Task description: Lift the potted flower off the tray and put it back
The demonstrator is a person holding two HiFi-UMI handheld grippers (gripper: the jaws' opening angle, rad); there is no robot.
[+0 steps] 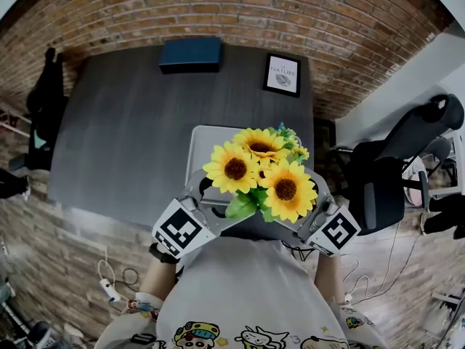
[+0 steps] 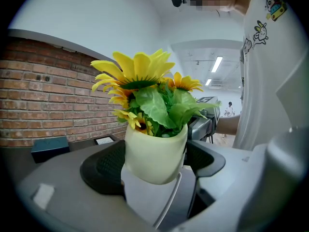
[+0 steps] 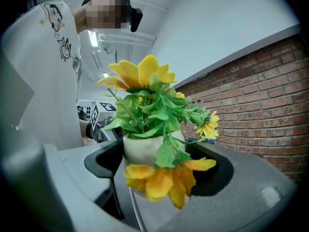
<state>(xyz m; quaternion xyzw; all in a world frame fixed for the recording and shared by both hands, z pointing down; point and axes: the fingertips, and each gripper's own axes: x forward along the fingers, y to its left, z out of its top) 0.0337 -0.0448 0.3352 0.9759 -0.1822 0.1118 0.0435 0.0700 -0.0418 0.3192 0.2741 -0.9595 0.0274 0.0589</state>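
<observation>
The potted flower is a bunch of yellow sunflowers in a cream pot. From the head view the blooms hide the pot. My left gripper is shut on the pot from the left and my right gripper from the right, with the black pads against its sides. The pale grey tray lies on the table under and beyond the flowers, and its rim shows just below the pot's base. Whether the pot touches the tray I cannot tell. In the right gripper view a drooping bloom hangs in front of the pot.
The tray rests at the near edge of a dark grey table. A dark blue box and a framed picture stand at the back by the brick wall. A black office chair stands to the right.
</observation>
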